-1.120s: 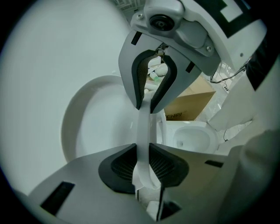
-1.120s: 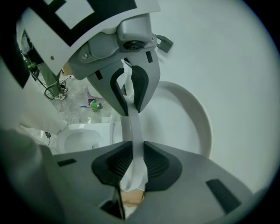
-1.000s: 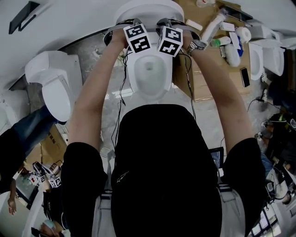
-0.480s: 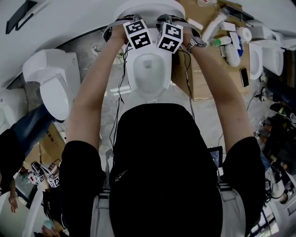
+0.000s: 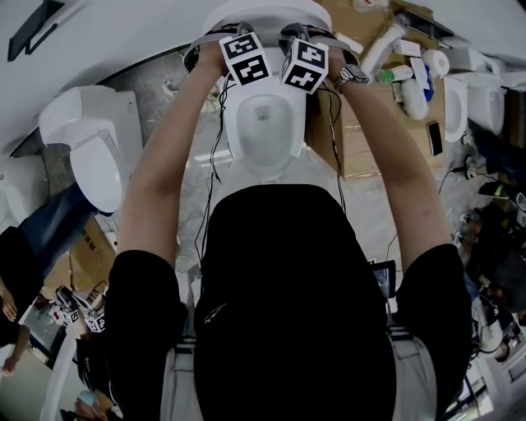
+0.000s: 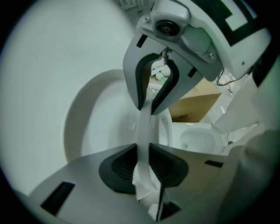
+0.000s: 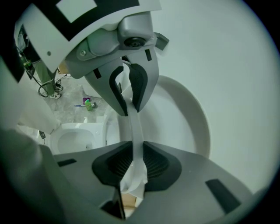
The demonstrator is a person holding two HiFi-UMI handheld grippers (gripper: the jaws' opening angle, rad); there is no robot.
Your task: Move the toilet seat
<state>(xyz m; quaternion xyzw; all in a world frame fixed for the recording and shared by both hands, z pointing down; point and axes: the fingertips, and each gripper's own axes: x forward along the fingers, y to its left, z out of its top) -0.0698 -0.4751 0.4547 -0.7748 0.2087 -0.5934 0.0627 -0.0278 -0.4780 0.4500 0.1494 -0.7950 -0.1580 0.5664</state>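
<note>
Both arms of the person reach forward over the open toilet bowl (image 5: 265,123). The left gripper (image 5: 243,51) and the right gripper (image 5: 306,56) sit side by side at the toilet seat (image 5: 263,11), marker cubes facing up. A wristwatch (image 5: 349,78) is on the right wrist. A second toilet (image 5: 90,156) stands at left. Cardboard (image 5: 355,144) carrying bottles lies at right.

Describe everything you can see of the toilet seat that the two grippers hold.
The toilet seat is white, smooth and glossy, plastic by its look. It is lifted off the bowl and appears steeply raised. In each gripper view it shows edge-on as a thin, curved strip. The left gripper and the right gripper are both shut on its edge, close beside each other. Its hinge is not visible.
</note>
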